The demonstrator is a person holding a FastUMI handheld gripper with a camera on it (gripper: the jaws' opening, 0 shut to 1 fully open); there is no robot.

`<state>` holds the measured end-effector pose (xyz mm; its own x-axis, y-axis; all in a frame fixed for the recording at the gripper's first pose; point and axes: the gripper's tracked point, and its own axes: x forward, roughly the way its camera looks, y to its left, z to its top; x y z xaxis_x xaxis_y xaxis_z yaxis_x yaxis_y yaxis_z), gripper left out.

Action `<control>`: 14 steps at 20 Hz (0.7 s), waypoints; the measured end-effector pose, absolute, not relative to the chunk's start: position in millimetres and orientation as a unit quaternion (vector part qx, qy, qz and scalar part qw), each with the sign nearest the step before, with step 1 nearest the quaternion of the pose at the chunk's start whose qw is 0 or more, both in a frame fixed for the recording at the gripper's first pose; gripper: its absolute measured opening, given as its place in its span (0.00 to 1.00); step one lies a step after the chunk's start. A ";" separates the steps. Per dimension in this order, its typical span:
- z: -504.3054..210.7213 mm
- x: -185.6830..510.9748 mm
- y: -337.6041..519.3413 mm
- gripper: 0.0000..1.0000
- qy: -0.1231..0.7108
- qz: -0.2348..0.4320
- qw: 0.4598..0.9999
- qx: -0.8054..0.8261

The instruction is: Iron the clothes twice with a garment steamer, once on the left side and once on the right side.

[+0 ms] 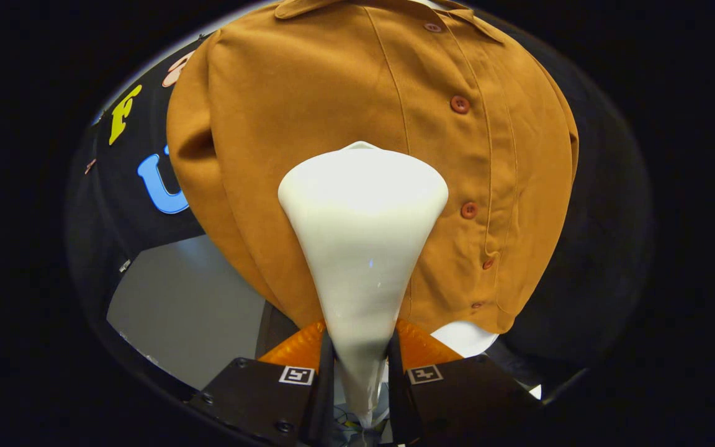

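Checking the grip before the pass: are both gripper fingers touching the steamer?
Touching. In the gripper view both fingers press the white garment steamer's narrow neck from either side, no gap showing.

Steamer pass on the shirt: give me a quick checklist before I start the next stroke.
1. Grip: both fingers press the narrow neck of the white steamer; ok.
2. Steamer head aimed at the brown shirt, wide end forward; ok.
3. Side: head sits on the panel beside the button placket, not on the buttons; ok.
4. Contact with the fabric: head hides it; cannot tell.
5. Steam coming out: none visible; cannot tell.
6. Shirt hanging flat, hem free below; ok.
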<state>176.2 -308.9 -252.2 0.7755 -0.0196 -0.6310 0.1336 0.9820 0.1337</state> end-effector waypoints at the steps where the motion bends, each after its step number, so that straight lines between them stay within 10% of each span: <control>1: -262.2 173.8 -310.3 0.39 0.342 -0.041 0.935 0.087; 14: -317.0 126.2 -316.6 0.40 0.414 -0.051 0.903 0.102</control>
